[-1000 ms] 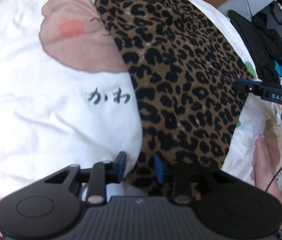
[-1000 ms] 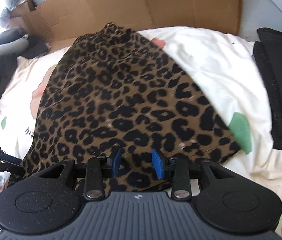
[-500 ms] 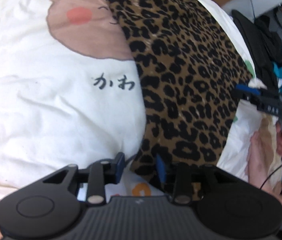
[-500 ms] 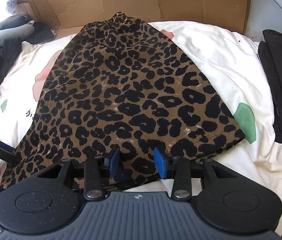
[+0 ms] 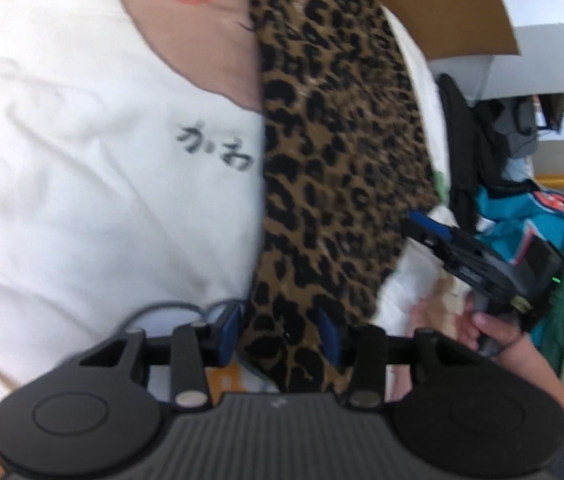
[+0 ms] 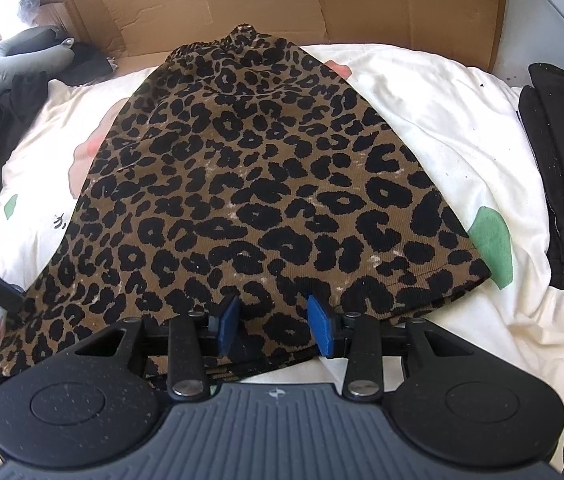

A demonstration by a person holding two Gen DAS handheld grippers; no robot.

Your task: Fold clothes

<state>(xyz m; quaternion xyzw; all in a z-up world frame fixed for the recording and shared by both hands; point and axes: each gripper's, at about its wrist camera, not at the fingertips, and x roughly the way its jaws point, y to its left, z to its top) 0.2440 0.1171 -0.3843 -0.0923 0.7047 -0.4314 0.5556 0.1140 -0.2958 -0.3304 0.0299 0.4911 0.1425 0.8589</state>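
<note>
Leopard-print skirt (image 6: 257,200) spread flat, waistband far.

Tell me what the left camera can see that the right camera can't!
Only the left wrist view shows the black writing on the white bedding, a teal garment, and the whole right gripper with the hand holding it.

Only the right wrist view shows the leopard-print skirt spread flat from waistband to hem, a grey plush toy, and a green patch on the bedding.

Both show the skirt, the bedding and the cardboard.
</note>
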